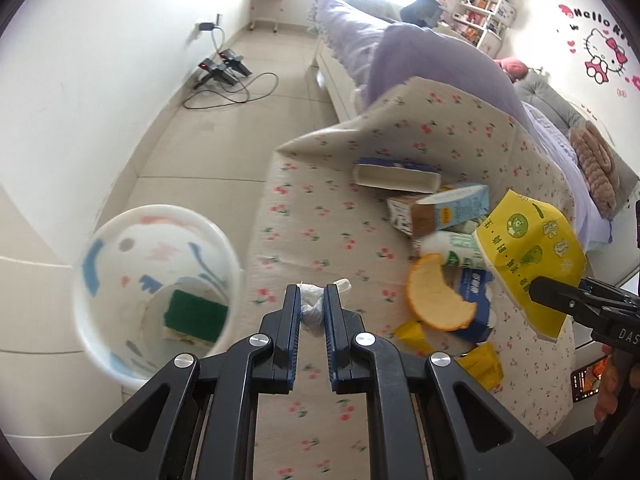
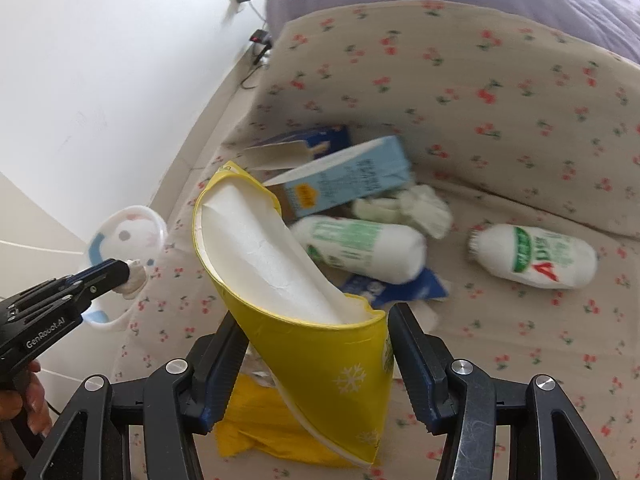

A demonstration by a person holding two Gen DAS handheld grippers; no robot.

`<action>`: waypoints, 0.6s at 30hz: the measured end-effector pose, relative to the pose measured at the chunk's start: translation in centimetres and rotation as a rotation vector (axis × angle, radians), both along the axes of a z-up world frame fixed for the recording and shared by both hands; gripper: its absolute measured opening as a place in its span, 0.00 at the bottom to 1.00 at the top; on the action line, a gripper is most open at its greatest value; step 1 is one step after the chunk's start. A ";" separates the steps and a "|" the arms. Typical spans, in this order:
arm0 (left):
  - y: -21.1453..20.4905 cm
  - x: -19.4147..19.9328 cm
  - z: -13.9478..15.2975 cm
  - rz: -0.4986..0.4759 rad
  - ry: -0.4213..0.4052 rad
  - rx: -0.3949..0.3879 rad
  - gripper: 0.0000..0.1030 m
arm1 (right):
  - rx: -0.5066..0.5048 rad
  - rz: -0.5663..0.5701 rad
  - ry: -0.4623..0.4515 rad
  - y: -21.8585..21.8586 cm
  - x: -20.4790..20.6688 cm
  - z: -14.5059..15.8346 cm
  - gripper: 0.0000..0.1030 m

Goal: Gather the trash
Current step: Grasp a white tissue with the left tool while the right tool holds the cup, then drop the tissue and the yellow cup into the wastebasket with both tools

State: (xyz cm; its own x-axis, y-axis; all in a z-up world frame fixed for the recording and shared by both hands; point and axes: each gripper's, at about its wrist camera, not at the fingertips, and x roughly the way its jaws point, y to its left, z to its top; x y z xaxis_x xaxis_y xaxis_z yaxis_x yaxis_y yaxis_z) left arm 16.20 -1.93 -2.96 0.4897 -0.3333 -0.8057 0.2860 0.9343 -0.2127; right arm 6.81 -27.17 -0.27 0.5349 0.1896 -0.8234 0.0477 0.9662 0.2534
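My left gripper [image 1: 312, 296] is shut on a crumpled white tissue [image 1: 311, 307], held above the flowered bed cover beside the white cartoon trash bin [image 1: 120, 240]; it also shows in the right wrist view [image 2: 128, 274]. My right gripper [image 2: 316, 320] is shut on a squashed yellow paper cup [image 2: 280, 280], lifted over the trash pile; the cup also shows in the left wrist view [image 1: 532, 256]. On the cover lie a blue carton [image 2: 344, 178], two white bottles [image 2: 360, 250] [image 2: 536, 256], a blue packet [image 2: 396, 286], a bread slice [image 1: 436, 296] and yellow scraps [image 2: 256, 420].
The bin holds a green sponge [image 1: 196, 314]. A flat blue box [image 1: 396, 174] lies at the pile's far side. A purple duvet [image 1: 432, 64] covers the bed behind. Chargers and cables [image 1: 224, 72] lie on the tiled floor by the wall.
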 end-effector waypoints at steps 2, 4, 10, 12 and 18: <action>1.1 0.0 0.0 0.015 -0.002 0.000 0.11 | -0.002 0.014 0.003 0.9 0.5 -0.1 0.60; 2.3 0.1 0.0 0.033 -0.001 0.000 0.12 | -0.003 0.026 0.006 1.9 0.8 -0.2 0.60; 6.3 0.4 -0.3 0.097 0.007 -0.001 0.12 | -0.006 0.065 0.016 4.8 2.2 -0.5 0.61; 7.3 0.5 -0.4 0.115 0.011 -0.001 0.12 | -0.006 0.079 0.020 5.8 2.6 -0.7 0.61; 10.1 1.1 -1.1 0.169 0.025 0.004 0.12 | -0.002 0.121 0.036 8.8 4.2 -1.4 0.61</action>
